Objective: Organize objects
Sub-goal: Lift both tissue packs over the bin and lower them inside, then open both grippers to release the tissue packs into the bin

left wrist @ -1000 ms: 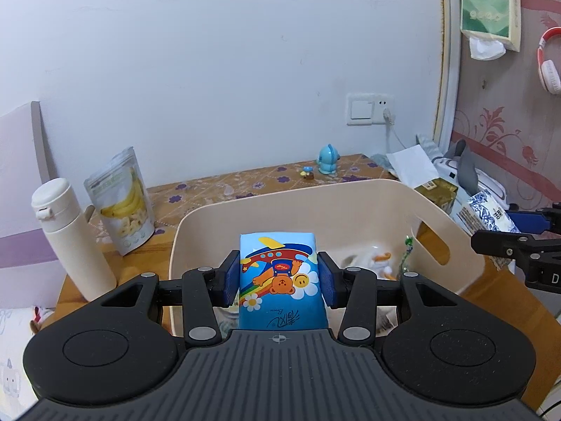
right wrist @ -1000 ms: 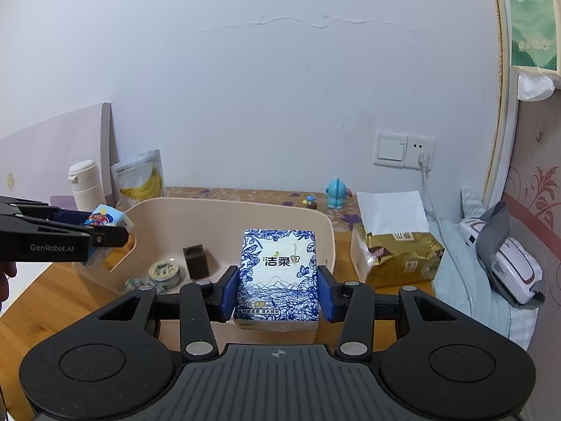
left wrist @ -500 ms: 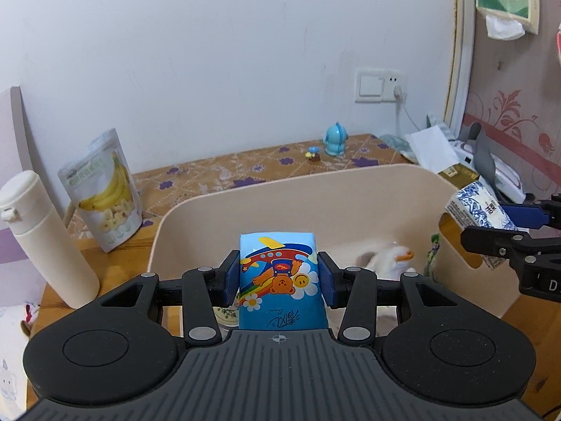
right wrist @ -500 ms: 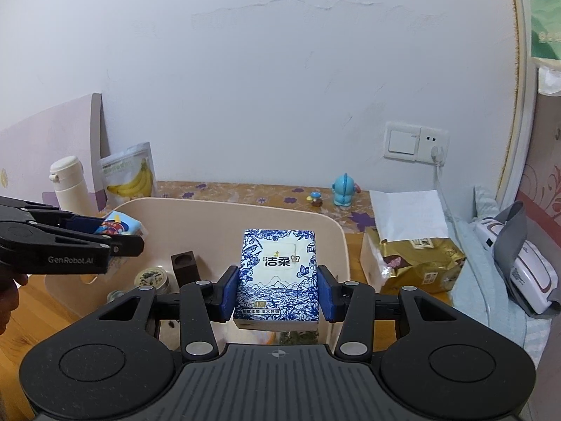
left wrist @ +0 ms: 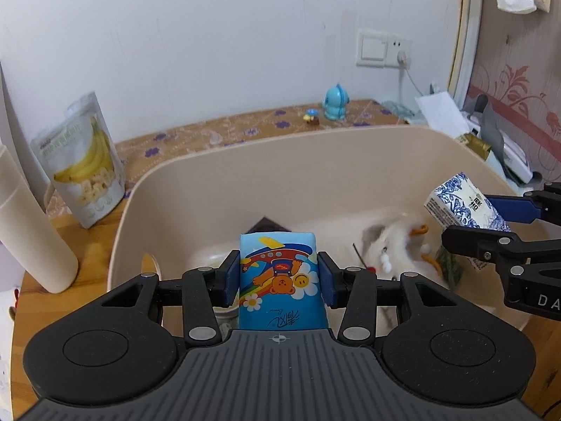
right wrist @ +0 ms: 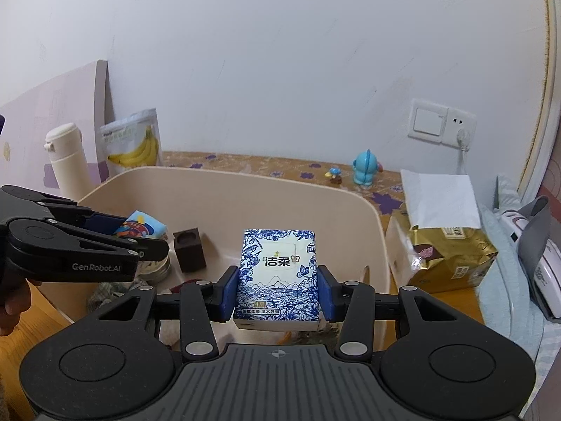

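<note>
The left gripper (left wrist: 279, 277) squeezes a bear tissue pack (left wrist: 280, 280) — the right gripper (right wrist: 278, 291) squeezes a blue flower tissue pack (right wrist: 278, 273) — both over the beige tub (left wrist: 315, 168).

Both wrist views look forward and downward, close over the beige bin (left wrist: 315, 161): the left from its left side, the right from its right. Each sees the wall socket (right wrist: 441, 126).

A tub (right wrist: 380, 245) stands on the table (right wrist: 452, 301). In it, a small block (right wrist: 189, 251) stands beside a round tin (right wrist: 156, 268). Behind the tub's left corner stand a bottle (right wrist: 66, 161) and a snack pouch (right wrist: 135, 140). A foil bag (right wrist: 452, 256) lies right of the tub.
</note>
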The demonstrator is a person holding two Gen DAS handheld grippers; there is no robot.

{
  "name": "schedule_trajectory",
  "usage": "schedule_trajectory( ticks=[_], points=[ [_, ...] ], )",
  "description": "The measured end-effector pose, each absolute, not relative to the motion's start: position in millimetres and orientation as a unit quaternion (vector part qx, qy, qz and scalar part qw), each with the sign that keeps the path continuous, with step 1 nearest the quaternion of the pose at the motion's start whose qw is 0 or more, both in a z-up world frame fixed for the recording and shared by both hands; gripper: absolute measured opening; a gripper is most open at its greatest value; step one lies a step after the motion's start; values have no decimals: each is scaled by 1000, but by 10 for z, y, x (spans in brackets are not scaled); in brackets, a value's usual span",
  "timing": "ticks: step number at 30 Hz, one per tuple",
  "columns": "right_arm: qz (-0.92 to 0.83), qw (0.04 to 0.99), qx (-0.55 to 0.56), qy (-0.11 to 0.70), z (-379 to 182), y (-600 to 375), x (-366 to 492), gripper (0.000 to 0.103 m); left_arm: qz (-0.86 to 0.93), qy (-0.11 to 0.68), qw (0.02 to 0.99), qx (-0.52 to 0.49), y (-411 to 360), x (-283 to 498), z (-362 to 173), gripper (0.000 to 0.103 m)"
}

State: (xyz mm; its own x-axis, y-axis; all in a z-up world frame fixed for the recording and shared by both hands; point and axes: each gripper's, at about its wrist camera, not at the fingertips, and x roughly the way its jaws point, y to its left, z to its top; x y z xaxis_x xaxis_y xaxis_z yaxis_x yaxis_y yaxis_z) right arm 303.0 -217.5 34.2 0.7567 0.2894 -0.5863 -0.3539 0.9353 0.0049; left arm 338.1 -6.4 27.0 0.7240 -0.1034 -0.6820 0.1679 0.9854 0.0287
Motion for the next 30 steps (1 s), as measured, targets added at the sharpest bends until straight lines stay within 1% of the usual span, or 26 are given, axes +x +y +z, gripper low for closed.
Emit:
schedule_trajectory(
  ticks=[9,15,17,19,20,22,23,24,25,30],
  points=[
    [180,925,-63,327,226,-2091,3110,44,-72,388,918,34,-22,3444,217,47],
    [181,922,-68,336,196,-2063,3136,44,-71,390,918,34,-14,3437,219,47],
    [181,921,-66,338,193,-2060,3139,53,-68,385,920,35,-14,3423,236,54],
    [180,922,-66,337,199,-2059,3130,54,-66,379,922,33,-4,3408,257,71],
    [179,923,-66,335,207,-2061,3121,56,-65,374,925,32,0,3392,272,71],
    [177,924,-68,331,234,-2063,3098,63,-68,370,926,29,5,3365,304,72],
    [178,925,-67,330,246,-2068,3086,64,-69,368,927,28,5,3352,319,73],
    [178,926,-66,327,264,-2079,3070,68,-67,365,928,27,5,3336,335,77],
    [177,927,-65,325,278,-2085,3054,74,-65,362,930,27,7,3319,351,80],
    [174,933,-61,308,360,-2126,2968,90,-61,351,934,23,26,3222,435,81]
  ],
)
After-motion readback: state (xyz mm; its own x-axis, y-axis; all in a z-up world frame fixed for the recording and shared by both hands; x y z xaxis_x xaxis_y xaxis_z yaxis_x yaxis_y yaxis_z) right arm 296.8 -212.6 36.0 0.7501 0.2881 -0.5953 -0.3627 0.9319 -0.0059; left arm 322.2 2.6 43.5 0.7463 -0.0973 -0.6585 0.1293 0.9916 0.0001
